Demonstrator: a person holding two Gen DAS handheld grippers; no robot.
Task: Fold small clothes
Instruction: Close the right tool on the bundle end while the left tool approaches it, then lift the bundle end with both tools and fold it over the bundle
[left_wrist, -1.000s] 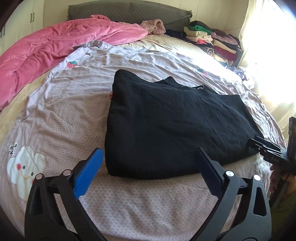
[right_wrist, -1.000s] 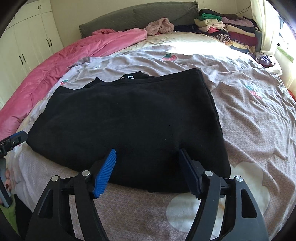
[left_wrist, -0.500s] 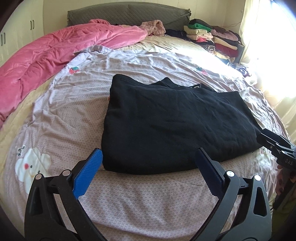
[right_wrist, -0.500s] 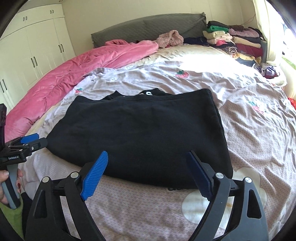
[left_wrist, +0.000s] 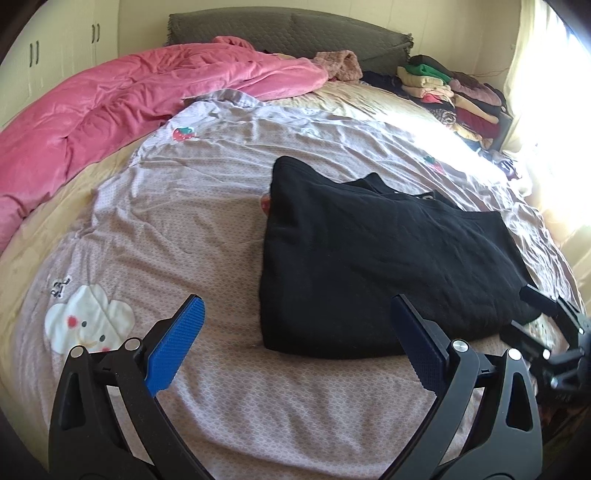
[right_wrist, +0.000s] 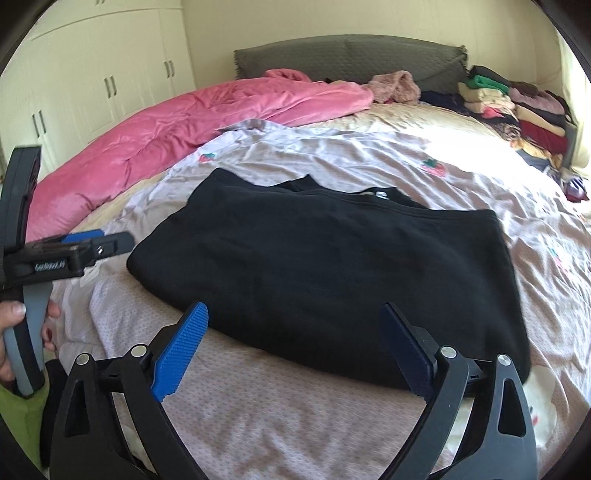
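The black garment (right_wrist: 325, 273) is seen to be of thick, matt knitted cloth, soft and faintly fuzzy. The bed sheet (left_wrist: 177, 229) is of thin, wrinkled printed cotton-like cloth, dull in finish. The pink quilt (left_wrist: 110, 110) is stitched in padded panels and shows a slight velvety sheen. The left gripper (left_wrist: 295, 349) and right gripper (right_wrist: 291, 347) are moulded in smooth, matt black plastic with bright metal pins; their pads (right_wrist: 181, 350) are of blue ribbed rubber-like material. The wardrobe doors (right_wrist: 92, 85) are painted smooth, with a soft gloss.

Cream wardrobe (right_wrist: 92, 96), grey headboard (right_wrist: 347, 55), sunlit curtain (left_wrist: 546, 110)
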